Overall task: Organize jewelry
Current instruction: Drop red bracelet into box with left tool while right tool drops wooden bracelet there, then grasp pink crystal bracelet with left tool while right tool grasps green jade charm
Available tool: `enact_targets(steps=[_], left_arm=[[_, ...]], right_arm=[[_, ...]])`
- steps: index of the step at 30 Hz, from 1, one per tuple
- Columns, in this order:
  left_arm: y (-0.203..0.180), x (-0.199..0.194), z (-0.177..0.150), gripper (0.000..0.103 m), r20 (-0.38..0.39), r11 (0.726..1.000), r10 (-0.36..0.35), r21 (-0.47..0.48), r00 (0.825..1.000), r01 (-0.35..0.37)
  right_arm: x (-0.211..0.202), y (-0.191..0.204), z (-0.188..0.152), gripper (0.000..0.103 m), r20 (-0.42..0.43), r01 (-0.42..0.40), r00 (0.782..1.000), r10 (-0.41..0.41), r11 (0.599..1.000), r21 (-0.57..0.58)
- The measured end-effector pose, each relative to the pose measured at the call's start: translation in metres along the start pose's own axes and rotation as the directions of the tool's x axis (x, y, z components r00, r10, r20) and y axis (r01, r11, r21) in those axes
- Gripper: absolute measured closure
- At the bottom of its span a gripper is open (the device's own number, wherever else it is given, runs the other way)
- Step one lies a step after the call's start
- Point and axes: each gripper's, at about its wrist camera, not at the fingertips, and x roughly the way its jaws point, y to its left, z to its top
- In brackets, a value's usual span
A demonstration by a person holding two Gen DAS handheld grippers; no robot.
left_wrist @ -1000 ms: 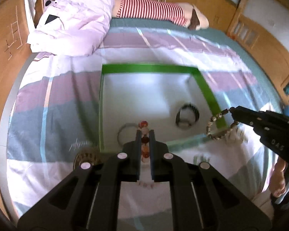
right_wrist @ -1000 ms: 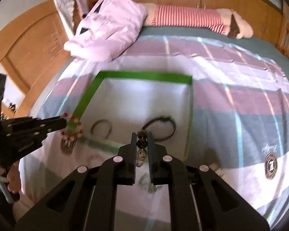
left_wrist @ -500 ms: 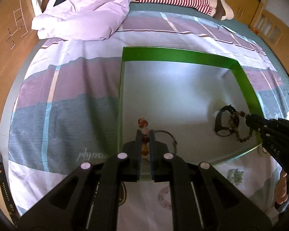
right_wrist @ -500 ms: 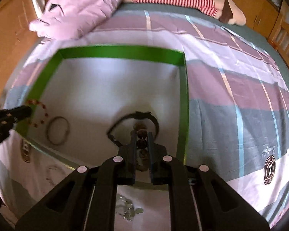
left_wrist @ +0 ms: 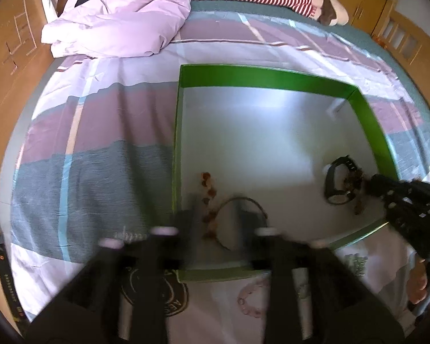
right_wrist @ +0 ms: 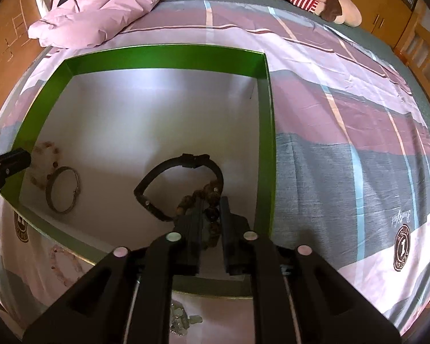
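Over the green-walled box (right_wrist: 268, 132) on the striped bedspread (right_wrist: 344, 114), both tools have just let go: the left gripper (left_wrist: 216, 215), which half a second ago was pinched tight on a red-and-amber bead bracelet (left_wrist: 206, 195), has been spreading its jaws and now stands released, the beads lying slack on the white floor near the left wall, part of the strand still between the parted fingers and beside a thin metal bangle (left_wrist: 243, 220). The right gripper (right_wrist: 210, 220) has likewise been opening, though less widely; its dark brown bead bracelet (right_wrist: 203, 197) sits heaped between the jaws and draped against the black wristwatch (right_wrist: 180, 183), no longer pinched as far as the wrist view shows. That puts four pieces inside the box, so this pair of drops looks done and the next pick should come from what remains outside: a pale pink bead bracelet (left_wrist: 250, 298) and a silvery clump (right_wrist: 180, 324) on the sheet just short of the near wall. Motion blur smears the left fingers (left_wrist: 193, 215), so whether any bead still touches a pad is unclear, and the silvery clump is partly cut off behind the right gripper's body, too small to name
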Motion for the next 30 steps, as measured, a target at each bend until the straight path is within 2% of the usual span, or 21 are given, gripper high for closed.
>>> enact_targets(steps=[1, 2, 3, 5, 6, 7, 9, 11, 15, 17, 20, 22, 23, 25, 26, 28, 30], left_arm=[[0.001, -0.004, 0.000, 0.044, 0.009, 0.999, -0.051, -0.014, 0.999, 0.051], [0.001, -0.007, 0.001, 0.038, 0.019, 0.997, -0.070, -0.023, 0.997, 0.070], [0.000, -0.009, 0.001, 0.035, 0.025, 0.997, -0.070, -0.024, 0.997, 0.071], [-0.005, -0.015, 0.000, 0.033, 0.040, 0.999, -0.052, -0.007, 0.998, 0.053], [-0.006, -0.019, 0.000, 0.032, 0.048, 0.999, -0.045, 0.003, 0.998, 0.045], [-0.009, -0.025, -0.002, 0.030, 0.060, 0.999, -0.043, 0.014, 0.997, 0.042], [-0.011, -0.037, -0.004, 0.020, 0.080, 0.999, -0.048, 0.017, 0.996, 0.046], [-0.010, -0.051, -0.007, 0.017, 0.103, 0.999, -0.047, 0.008, 0.994, 0.046], [-0.008, -0.076, -0.026, 0.011, 0.113, 0.996, -0.087, -0.005, 0.990, 0.088], [-0.012, -0.085, -0.039, 0.009, 0.109, 0.994, -0.107, 0.020, 0.988, 0.106], [-0.022, -0.085, -0.056, 0.009, 0.082, 0.995, -0.080, 0.062, 0.993, 0.075], [-0.030, -0.076, -0.067, 0.009, 0.012, 0.994, -0.095, 0.056, 0.995, 0.094], [-0.032, -0.071, -0.070, 0.009, -0.022, 0.991, -0.121, 0.046, 0.992, 0.122], [-0.040, -0.063, -0.076, 0.009, -0.066, 0.983, -0.175, 0.040, 0.982, 0.178], [-0.043, -0.059, -0.078, 0.009, -0.073, 0.984, -0.163, 0.057, 0.984, 0.167], [-0.046, -0.049, -0.079, 0.012, -0.075, 0.990, -0.112, 0.079, 0.991, 0.118], [-0.040, -0.038, -0.080, 0.023, -0.097, 0.992, -0.109, 0.055, 0.989, 0.115]], right_arm=[[-0.001, 0.001, 0.000, 0.070, -0.004, -0.016, 1.000, 0.016, 1.000, 0.000], [-0.003, 0.003, -0.001, 0.051, -0.004, -0.040, 0.999, 0.040, 0.999, 0.002], [-0.007, 0.005, -0.001, 0.038, 0.009, -0.062, 0.998, 0.062, 0.998, 0.004], [-0.016, 0.008, -0.002, 0.028, 0.041, -0.076, 0.996, 0.076, 0.997, -0.005], [-0.022, 0.011, -0.003, 0.021, 0.063, -0.043, 0.997, 0.044, 0.999, -0.022], [-0.029, 0.013, -0.004, 0.021, 0.093, -0.002, 0.996, 0.005, 0.999, -0.040], [-0.041, 0.015, -0.006, 0.020, 0.139, 0.029, 0.990, -0.019, 0.997, -0.068], [-0.051, 0.013, -0.008, 0.020, 0.145, 0.010, 0.989, 0.000, 0.997, -0.073], [-0.060, 0.001, -0.020, 0.020, 0.075, -0.049, 0.996, 0.050, 0.999, -0.022], [-0.060, -0.001, -0.031, 0.020, 0.044, -0.090, 0.995, 0.091, 0.996, -0.015], [-0.058, 0.002, -0.045, 0.021, 0.010, -0.102, 0.995, 0.103, 0.994, -0.031], [-0.052, 0.007, -0.052, 0.033, -0.019, -0.124, 0.992, 0.123, 0.991, -0.054], [-0.049, 0.010, -0.055, 0.045, -0.031, -0.133, 0.991, 0.131, 0.989, -0.063], [-0.039, 0.013, -0.060, 0.059, -0.072, -0.139, 0.988, 0.135, 0.988, -0.068], [-0.036, 0.013, -0.063, 0.067, -0.088, -0.144, 0.986, 0.139, 0.988, -0.062], [-0.025, 0.011, -0.067, 0.069, -0.138, -0.153, 0.980, 0.146, 0.987, -0.045], [-0.017, 0.007, -0.070, 0.076, -0.171, -0.156, 0.974, 0.149, 0.987, -0.028]])
